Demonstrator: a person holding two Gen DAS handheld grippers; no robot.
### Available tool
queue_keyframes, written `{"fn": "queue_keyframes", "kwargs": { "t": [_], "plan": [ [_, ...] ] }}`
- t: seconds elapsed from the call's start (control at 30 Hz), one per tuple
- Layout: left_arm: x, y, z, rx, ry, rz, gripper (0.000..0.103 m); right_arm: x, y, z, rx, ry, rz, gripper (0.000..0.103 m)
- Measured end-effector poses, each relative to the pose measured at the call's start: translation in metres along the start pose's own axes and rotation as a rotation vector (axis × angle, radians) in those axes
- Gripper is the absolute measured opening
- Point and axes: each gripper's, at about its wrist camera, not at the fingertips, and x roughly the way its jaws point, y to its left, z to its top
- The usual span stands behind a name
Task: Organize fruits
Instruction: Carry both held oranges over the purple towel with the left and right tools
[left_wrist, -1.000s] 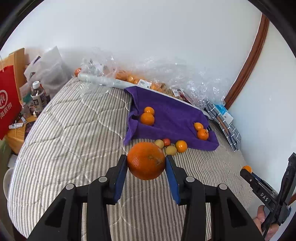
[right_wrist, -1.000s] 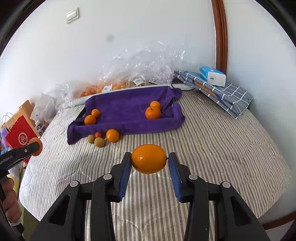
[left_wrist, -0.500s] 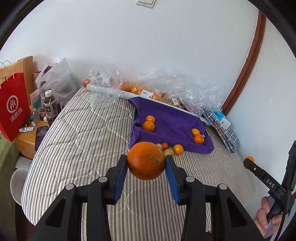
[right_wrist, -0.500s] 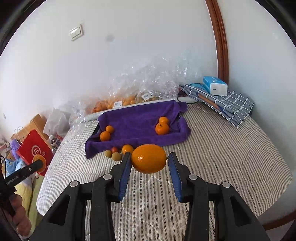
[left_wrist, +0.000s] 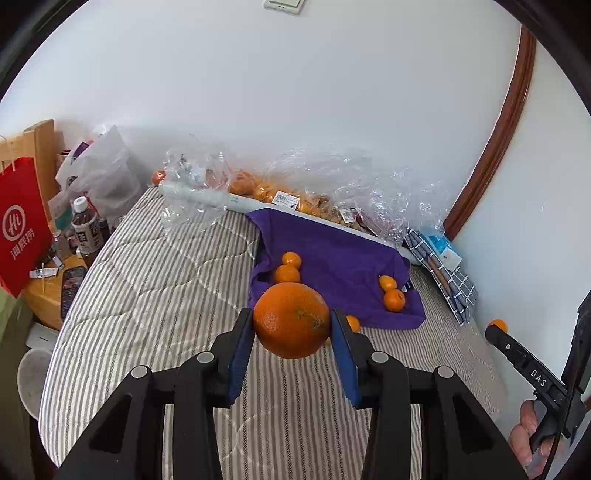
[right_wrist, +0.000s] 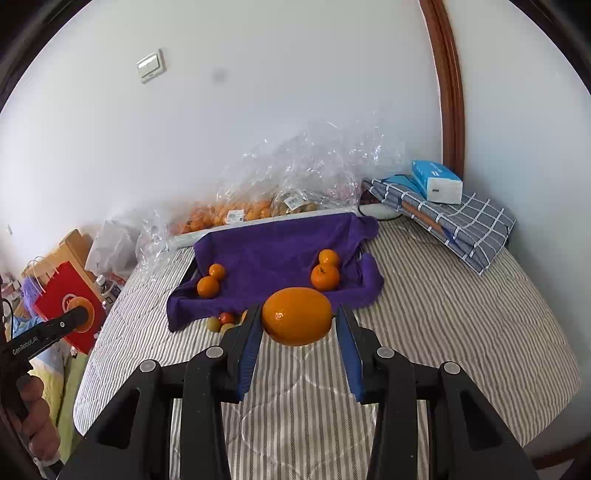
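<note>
My left gripper (left_wrist: 291, 325) is shut on a large round orange (left_wrist: 291, 319), held above the striped bed. My right gripper (right_wrist: 297, 321) is shut on a smooth oval orange (right_wrist: 297, 315), also held in the air. A purple towel (left_wrist: 332, 254) lies on the bed; it also shows in the right wrist view (right_wrist: 273, 251). Two tangerines (right_wrist: 208, 282) sit at its left end and two tangerines (right_wrist: 325, 271) at its right. Small fruits (right_wrist: 221, 323) lie on the bed by the towel's near edge, partly hidden by my fingers.
Clear plastic bags of fruit (right_wrist: 258, 210) lie along the wall behind the towel. A folded checked cloth (right_wrist: 454, 225) with a tissue box (right_wrist: 436, 181) sits at the bed's far right corner. A red bag (left_wrist: 22, 229), bottles (left_wrist: 85, 230) and a wooden stand are left of the bed.
Both grippers have pulled back and risen, each holding its orange; the towel and fruits look farther away and more of the bed and room shows.
</note>
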Motion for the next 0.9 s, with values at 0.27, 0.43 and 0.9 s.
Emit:
{"fn": "queue_keyframes", "kwargs": {
  "t": [0.27, 0.43, 0.9],
  "plan": [
    [0.033, -0.018, 0.021, 0.037, 0.038, -0.028, 0.039, 0.023, -0.006, 0.031, 0.008, -0.005, -0.007, 0.04],
    [0.06, -0.023, 0.035, 0.055, 0.059, -0.028, 0.039, 0.042, -0.011, 0.047, 0.007, 0.0, -0.016, 0.04],
    [0.152, -0.013, 0.084, 0.053, 0.086, -0.003, 0.039, 0.136, -0.027, 0.07, -0.01, 0.072, -0.044, 0.04]
  ]
}}
